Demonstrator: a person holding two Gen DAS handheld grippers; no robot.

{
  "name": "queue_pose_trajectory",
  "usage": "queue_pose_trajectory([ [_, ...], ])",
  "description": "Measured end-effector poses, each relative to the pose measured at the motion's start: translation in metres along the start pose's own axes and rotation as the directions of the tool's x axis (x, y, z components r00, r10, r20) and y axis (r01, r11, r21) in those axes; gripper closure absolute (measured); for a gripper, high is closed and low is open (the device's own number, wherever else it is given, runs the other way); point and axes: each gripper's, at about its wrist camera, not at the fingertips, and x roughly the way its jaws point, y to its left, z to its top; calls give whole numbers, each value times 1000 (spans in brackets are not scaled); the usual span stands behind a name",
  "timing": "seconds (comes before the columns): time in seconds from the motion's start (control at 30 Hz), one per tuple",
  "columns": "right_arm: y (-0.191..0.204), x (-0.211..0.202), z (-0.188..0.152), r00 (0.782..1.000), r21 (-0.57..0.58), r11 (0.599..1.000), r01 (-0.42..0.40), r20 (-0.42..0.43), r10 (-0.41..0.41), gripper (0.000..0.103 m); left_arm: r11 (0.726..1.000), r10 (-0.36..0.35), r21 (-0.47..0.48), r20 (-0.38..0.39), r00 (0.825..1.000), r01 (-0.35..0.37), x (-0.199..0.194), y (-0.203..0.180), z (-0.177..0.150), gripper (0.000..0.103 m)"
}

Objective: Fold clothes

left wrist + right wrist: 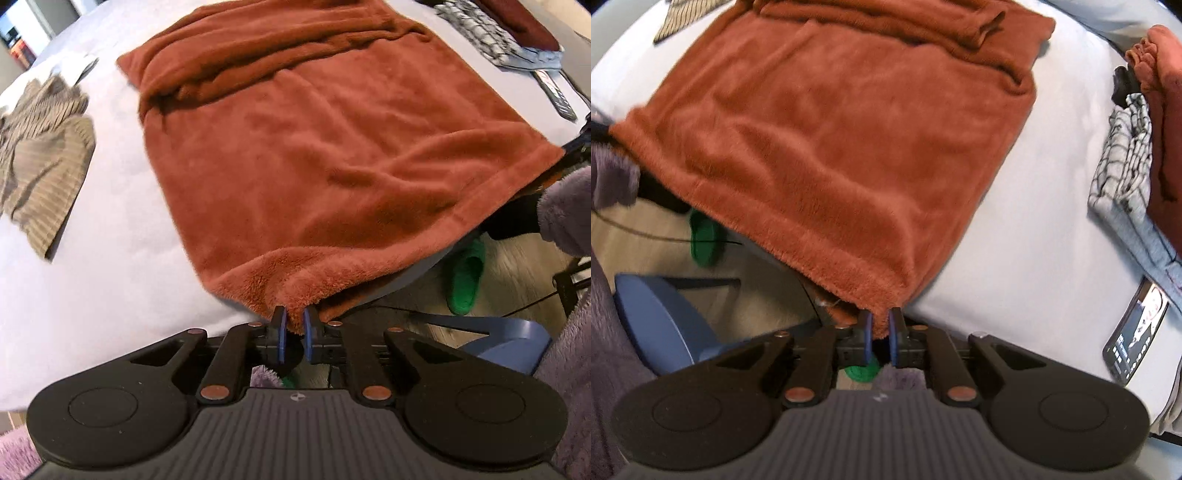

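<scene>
At the bottom centre of each view, the left gripper (pixel 295 325) and right gripper (pixel 880 325) pinched the near corners of the orange blanket (pixel 314 147), probably firmly. Both corners should rise together and evenly.

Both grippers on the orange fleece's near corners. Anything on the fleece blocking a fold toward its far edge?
Nothing visible. The left gripper and right gripper each pinch a near corner of the orange fleece; its top is bare. The striped garment and clothes stack lie beside it.
</scene>
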Motion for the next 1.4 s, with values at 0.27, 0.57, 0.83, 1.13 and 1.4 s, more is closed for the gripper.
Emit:
queue_pose_trajectory([
  [0.27,-9,-39,-2,980,83,996,37,192,-52,94,998,67,2,125,990,-68,-37,15,14,103],
  [0.57,-13,-58,31,963,52,997,51,263,-63,95,997,65,35,173,983,-72,-58,24,31,103],
  [0.83,-25,-47,53,960,54,997,64,271,-76,97,995,-8,103,113,994,-4,-38,-1,11,56],
  [1.13,-46,-31,80,962,70,996,61,264,-77,103,963,-11,268,28,1000,3,-5,-41,-17,52],
  [1.4,-15,-24,68,968,-93,996,3,250,20,98,921,16,388,19,1000,-22,14,-57,-22,52],
])
